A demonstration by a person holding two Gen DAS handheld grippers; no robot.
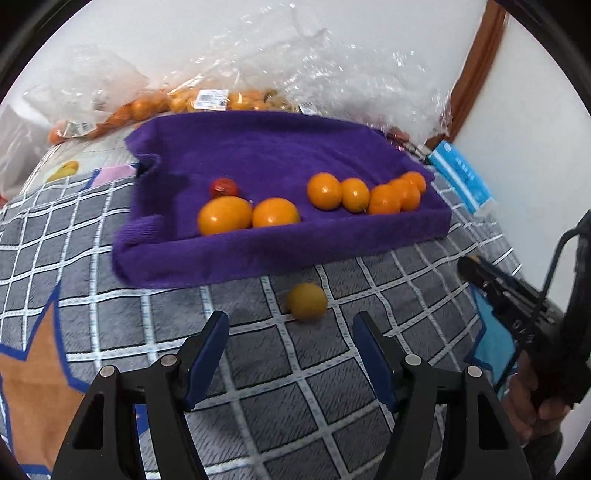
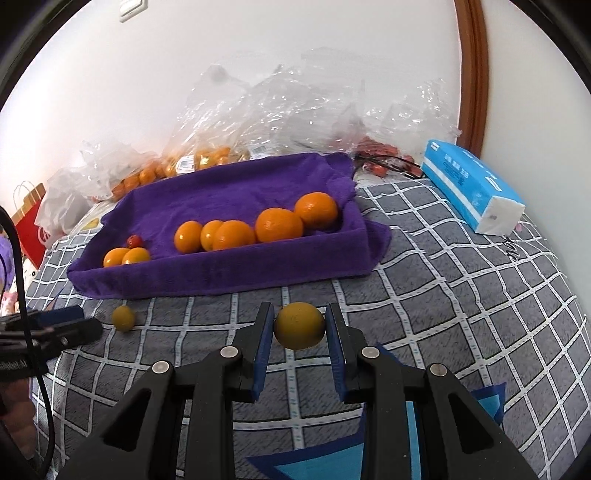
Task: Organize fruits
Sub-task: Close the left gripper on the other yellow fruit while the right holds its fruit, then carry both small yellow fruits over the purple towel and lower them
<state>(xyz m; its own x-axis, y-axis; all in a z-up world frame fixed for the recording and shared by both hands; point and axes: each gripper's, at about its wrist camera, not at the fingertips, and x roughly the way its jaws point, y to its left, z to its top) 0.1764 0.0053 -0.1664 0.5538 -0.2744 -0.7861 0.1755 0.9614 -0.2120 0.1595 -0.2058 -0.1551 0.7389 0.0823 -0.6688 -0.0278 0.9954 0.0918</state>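
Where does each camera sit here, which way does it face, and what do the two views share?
Left wrist: on the left tongs, angled down at a loose yellow fruit and the purple towel tray; the other tongs and a hand show at right.
Right wrist: on the right tongs, shut on a yellow fruit, facing the same tray; the left tongs show at left.
Shared: tray, oranges, loose fruit, checked cover.

Plain white wall behind, evenly lit — a curved brown wooden frame runs up the right side. Below, a bed cover in grey squares with white grid lines spreads across the scene — a white switch plate sits high up.
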